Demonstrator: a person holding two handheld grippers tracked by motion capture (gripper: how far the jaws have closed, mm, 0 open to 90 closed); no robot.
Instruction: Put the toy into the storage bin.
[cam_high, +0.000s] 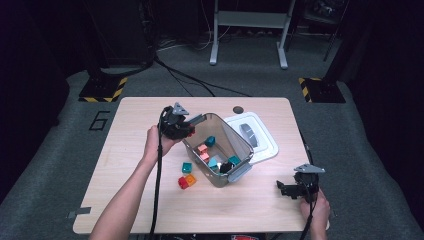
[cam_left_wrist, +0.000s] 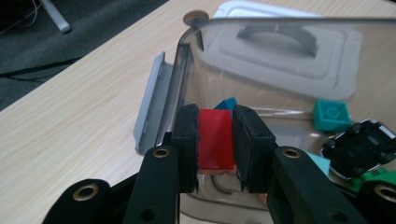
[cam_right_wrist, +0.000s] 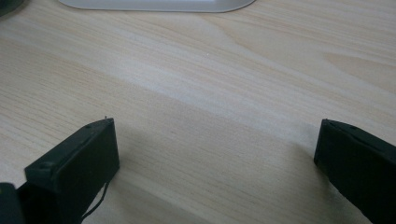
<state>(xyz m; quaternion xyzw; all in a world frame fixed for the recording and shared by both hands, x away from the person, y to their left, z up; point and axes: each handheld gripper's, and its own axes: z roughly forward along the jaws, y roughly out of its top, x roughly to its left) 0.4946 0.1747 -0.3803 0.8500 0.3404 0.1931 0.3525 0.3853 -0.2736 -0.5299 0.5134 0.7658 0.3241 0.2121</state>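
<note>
At centre frame, a glossy red block (cam_left_wrist: 215, 139) was clamped between the left gripper (cam_left_wrist: 215, 142) pads beside the clear plastic bin (cam_left_wrist: 280, 60); right gripper (cam_right_wrist: 217, 154) jaws were held wide, empty, over grained wood.

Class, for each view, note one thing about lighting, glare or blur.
High view: lit pale wooden table, dark surroundings. Left gripper view: glare on the clear plastic bin; sharp red block; black toy car blurred. Right gripper view: fingers soft, shadowing wood.
</note>
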